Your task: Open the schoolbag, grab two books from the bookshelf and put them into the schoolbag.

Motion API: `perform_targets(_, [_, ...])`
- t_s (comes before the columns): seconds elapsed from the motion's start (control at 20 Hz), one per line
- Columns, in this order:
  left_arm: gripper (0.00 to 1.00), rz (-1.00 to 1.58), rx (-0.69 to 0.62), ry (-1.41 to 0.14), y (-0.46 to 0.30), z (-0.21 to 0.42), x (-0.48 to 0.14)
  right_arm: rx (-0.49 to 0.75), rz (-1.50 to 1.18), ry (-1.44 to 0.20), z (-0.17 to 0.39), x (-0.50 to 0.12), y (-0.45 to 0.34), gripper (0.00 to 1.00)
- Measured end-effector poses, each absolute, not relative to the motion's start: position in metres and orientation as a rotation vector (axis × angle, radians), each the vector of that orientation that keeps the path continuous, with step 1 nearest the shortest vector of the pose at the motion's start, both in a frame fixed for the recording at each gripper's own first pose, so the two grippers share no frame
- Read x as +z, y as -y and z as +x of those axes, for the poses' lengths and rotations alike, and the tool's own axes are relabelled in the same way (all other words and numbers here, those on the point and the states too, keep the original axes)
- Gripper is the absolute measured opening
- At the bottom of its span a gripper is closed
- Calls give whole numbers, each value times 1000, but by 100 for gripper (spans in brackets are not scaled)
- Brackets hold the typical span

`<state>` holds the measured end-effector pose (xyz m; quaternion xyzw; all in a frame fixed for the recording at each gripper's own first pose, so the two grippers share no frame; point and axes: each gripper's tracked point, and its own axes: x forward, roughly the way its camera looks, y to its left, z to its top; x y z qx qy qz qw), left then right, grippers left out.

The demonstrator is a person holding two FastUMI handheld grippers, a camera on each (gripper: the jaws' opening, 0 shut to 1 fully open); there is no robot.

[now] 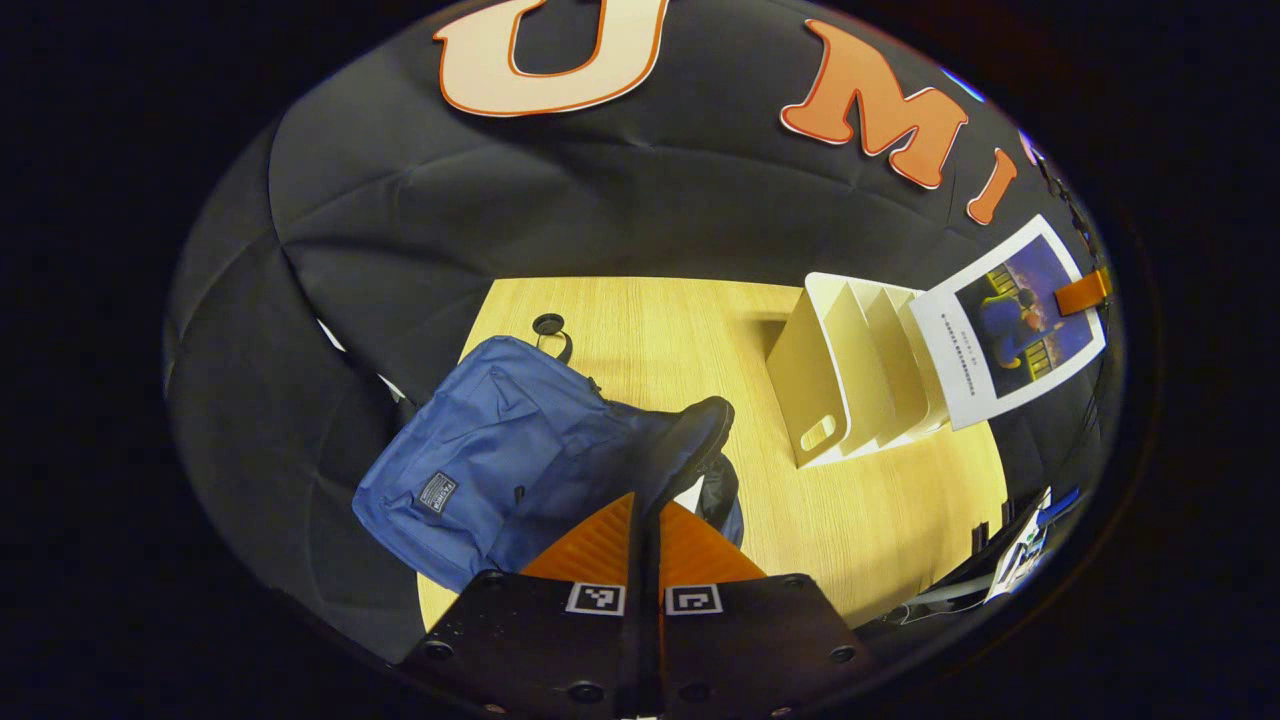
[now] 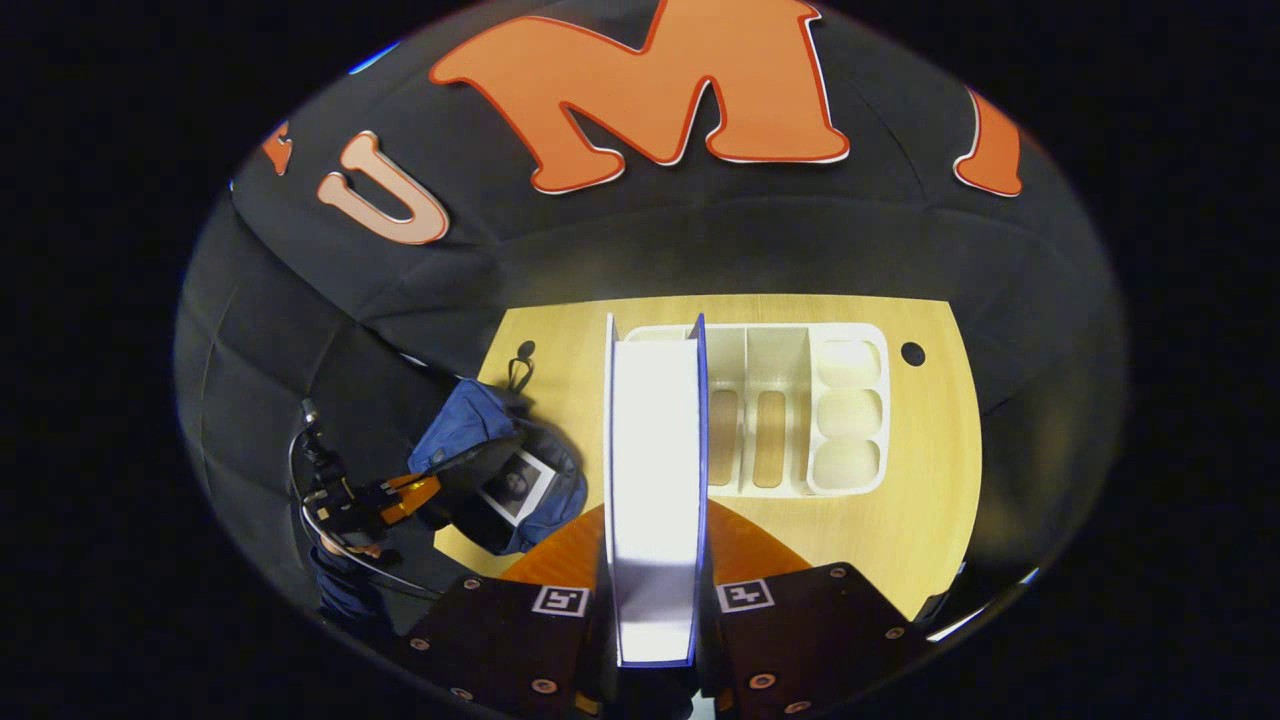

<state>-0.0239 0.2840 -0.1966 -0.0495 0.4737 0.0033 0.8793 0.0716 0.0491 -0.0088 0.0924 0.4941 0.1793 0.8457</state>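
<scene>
A blue schoolbag (image 1: 480, 460) lies on the wooden table (image 1: 650, 320), its dark opening rim (image 1: 700, 430) pulled up. My left gripper (image 1: 645, 500) is shut on that rim. In the right gripper view the schoolbag (image 2: 470, 430) gapes open with one book (image 2: 515, 485) lying inside, and the left gripper (image 2: 400, 495) holds its edge. My right gripper (image 2: 655, 510) is shut on a second book (image 2: 655, 450), seen edge-on with white pages, held high above the white bookshelf (image 2: 790, 410). From the left gripper view, this book (image 1: 1010, 330) hangs in the air right of the bookshelf (image 1: 850, 380).
The bookshelf's slots look empty from above. A round cable hole (image 2: 912, 353) sits in the table's far right corner, another (image 1: 548, 323) behind the schoolbag. Papers and cables (image 1: 1020, 550) lie off the table's right edge. A person's sleeve (image 2: 340, 590) is at lower left.
</scene>
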Motion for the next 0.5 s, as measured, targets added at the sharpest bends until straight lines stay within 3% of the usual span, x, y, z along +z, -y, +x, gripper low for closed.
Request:
perform_targets(0.15, [1,-102,4,-988,-285,-24,-197,427,305,-1019,42,-5,-74,32])
perform_targets(0.5, [1,-80,-1,-989,-289,-19,-191,493,605,-1085,15,-80,-143,31])
